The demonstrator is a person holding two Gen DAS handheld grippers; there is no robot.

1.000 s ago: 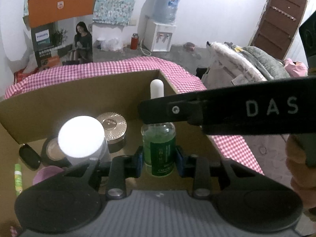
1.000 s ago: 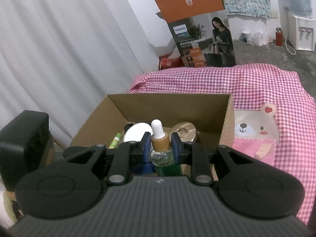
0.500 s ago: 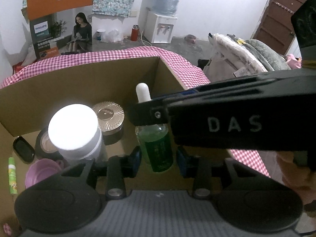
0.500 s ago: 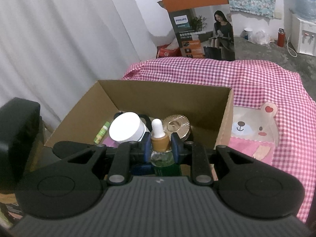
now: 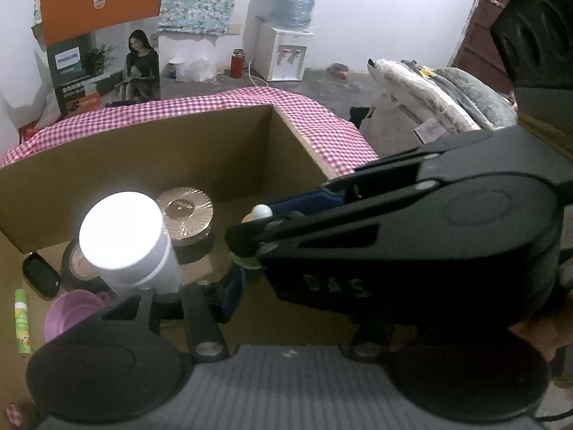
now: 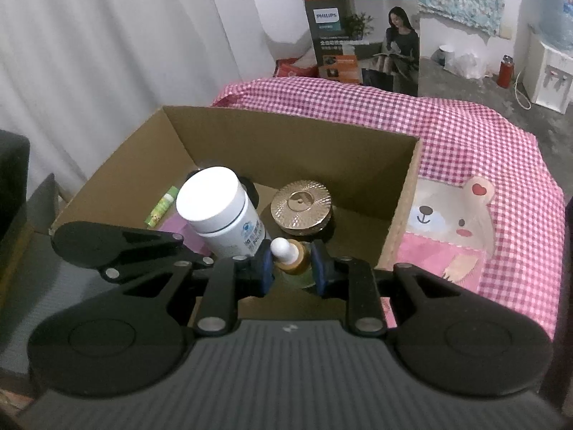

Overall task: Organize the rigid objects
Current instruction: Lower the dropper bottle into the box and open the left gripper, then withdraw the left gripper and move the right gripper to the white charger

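1. Dropper bottle (image 6: 292, 256), green glass with a tan collar and a white rubber bulb, stands in the near part of the cardboard box (image 6: 293, 143), its neck clamped between the blue pads of the right gripper (image 6: 292, 268).
2. The right gripper is closed narrowly on that neck; in the left wrist view its black body crosses from the right and hides most of the bottle, leaving only the white bulb (image 5: 260, 211) showing.
3. The left gripper (image 5: 286, 286) has just been opening; its one visible blue pad (image 5: 232, 292) stands clear of the bottle. The other pad is hidden behind the right gripper, so the jaws no longer press on the glass.
4. Just left of the dropper bottle stands a white-capped bottle (image 6: 220, 211) with blue print on its side, tilted in the view.
5. Beside it on the box floor lie a purple lid (image 5: 73, 313), a green tube (image 6: 161, 207) and a small black oval item (image 5: 40, 274).
6. A little farther in sits a jar with a ribbed gold lid (image 6: 301, 206), near the middle of the box floor.
7. The box rests on a pink checked cloth (image 6: 447, 125) bearing a bear picture (image 6: 451, 222).
8. Beyond the cloth stands a tall Philips carton (image 6: 365, 43) with an orange top flap, and a water dispenser (image 5: 286, 50) stands against the far wall.
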